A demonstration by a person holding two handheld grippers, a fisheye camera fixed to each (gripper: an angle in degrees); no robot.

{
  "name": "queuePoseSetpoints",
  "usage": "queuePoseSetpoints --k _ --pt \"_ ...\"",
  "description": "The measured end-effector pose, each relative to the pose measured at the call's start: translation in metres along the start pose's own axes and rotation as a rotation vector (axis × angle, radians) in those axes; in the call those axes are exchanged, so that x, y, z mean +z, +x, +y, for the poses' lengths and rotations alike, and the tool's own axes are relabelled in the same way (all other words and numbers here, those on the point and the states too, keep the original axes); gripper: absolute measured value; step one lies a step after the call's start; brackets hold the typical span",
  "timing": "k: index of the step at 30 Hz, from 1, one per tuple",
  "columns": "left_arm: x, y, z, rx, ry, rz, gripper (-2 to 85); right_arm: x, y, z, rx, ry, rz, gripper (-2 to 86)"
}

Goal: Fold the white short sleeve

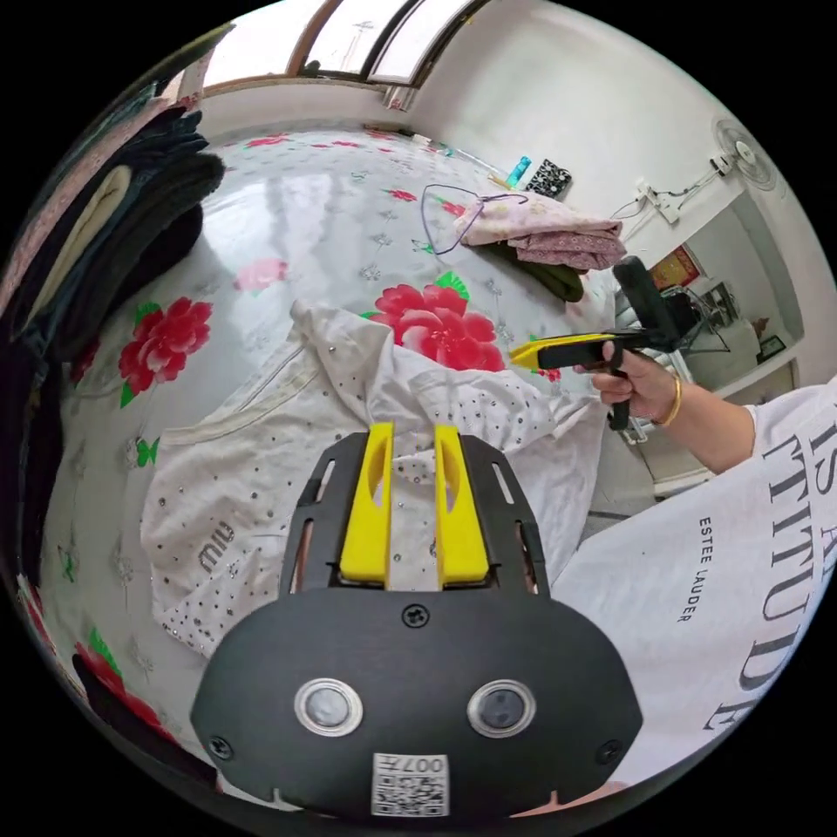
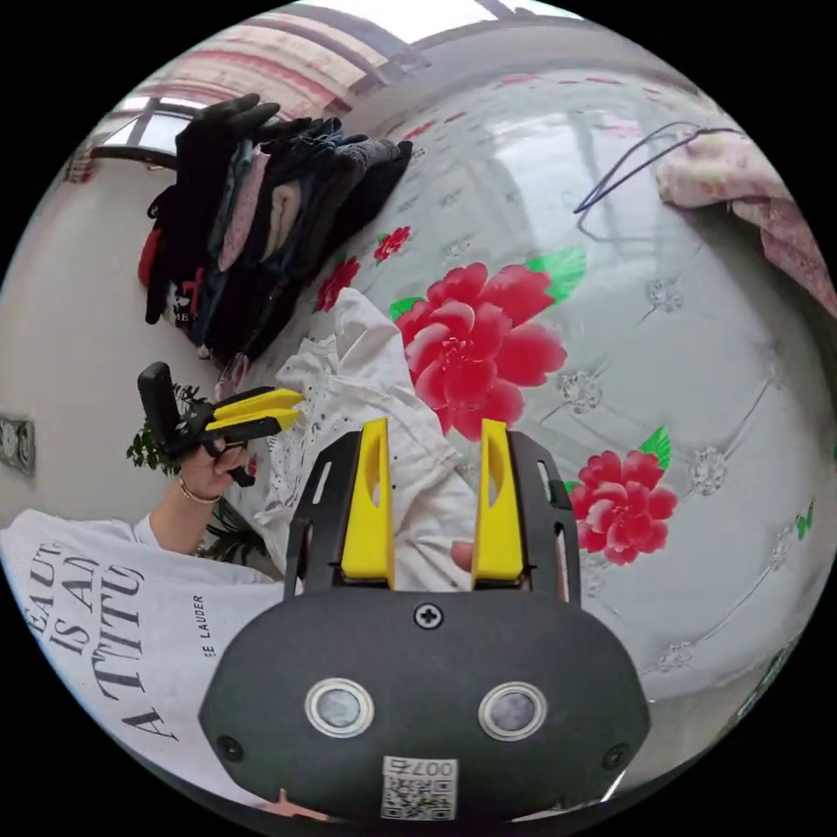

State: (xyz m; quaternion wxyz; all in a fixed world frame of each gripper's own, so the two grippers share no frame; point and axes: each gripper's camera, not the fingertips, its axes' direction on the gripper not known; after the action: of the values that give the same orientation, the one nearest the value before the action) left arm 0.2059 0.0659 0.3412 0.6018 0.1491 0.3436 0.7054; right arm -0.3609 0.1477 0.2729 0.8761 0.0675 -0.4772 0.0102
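Note:
The white short-sleeve shirt (image 1: 261, 453), dotted with small studs, lies crumpled on a bed with a red-flower sheet (image 1: 288, 209). My left gripper (image 1: 411, 429) hovers over the shirt's middle, jaws a little apart with cloth showing under the gap. In the right gripper view that shirt (image 2: 366, 384) bunches up near the bed's edge. My right gripper (image 2: 433, 425) stands above the bunch with its jaws wide apart and nothing between them. The right gripper (image 1: 523, 353) is also in the left gripper view, held in a hand past the shirt's far side. The left gripper (image 2: 295, 410) appears beside the shirt.
A stack of dark clothes (image 1: 113, 235) sits along one side of the bed (image 2: 261, 200). A pink cloth heap (image 1: 540, 231) with a wire hanger (image 1: 453, 218) lies at the far side. The person's white printed T-shirt (image 1: 697, 593) is close by the bed's edge.

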Motion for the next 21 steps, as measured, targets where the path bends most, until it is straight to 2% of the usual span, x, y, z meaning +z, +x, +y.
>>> queuePoseSetpoints --k 3,5,7,11,13,15,17,21 --pt "0.026 0.007 -0.024 0.073 -0.083 0.061 8.5 0.026 0.006 0.0 0.028 -0.104 -0.115 4.8" --pt "0.046 0.01 -0.041 0.098 -0.153 0.077 5.7 0.009 -0.002 0.005 -0.007 0.011 -0.02 2.3" --pt "0.054 0.013 -0.063 0.117 -0.163 0.068 0.6 -0.02 -0.005 0.009 -0.032 0.151 -0.012 1.4" --pt "0.007 0.048 -0.155 0.253 0.056 0.103 -0.7 -0.084 0.004 0.031 -0.018 0.419 0.093 0.3" --pt "-0.01 0.07 -0.189 0.323 0.126 0.114 -0.8 -0.098 0.017 0.042 0.051 0.482 0.103 0.1" --pt "-0.018 0.087 -0.213 0.342 0.196 0.02 -0.6 -0.094 0.033 0.049 0.13 0.479 0.106 -0.1" --pt "-0.013 0.086 -0.216 0.301 0.174 -0.041 -0.4 -0.073 0.058 0.057 0.251 0.424 0.124 -0.1" --pt "0.004 0.054 -0.173 0.176 0.086 0.006 -0.4 -0.055 0.082 0.074 0.39 0.43 0.049 -0.2"
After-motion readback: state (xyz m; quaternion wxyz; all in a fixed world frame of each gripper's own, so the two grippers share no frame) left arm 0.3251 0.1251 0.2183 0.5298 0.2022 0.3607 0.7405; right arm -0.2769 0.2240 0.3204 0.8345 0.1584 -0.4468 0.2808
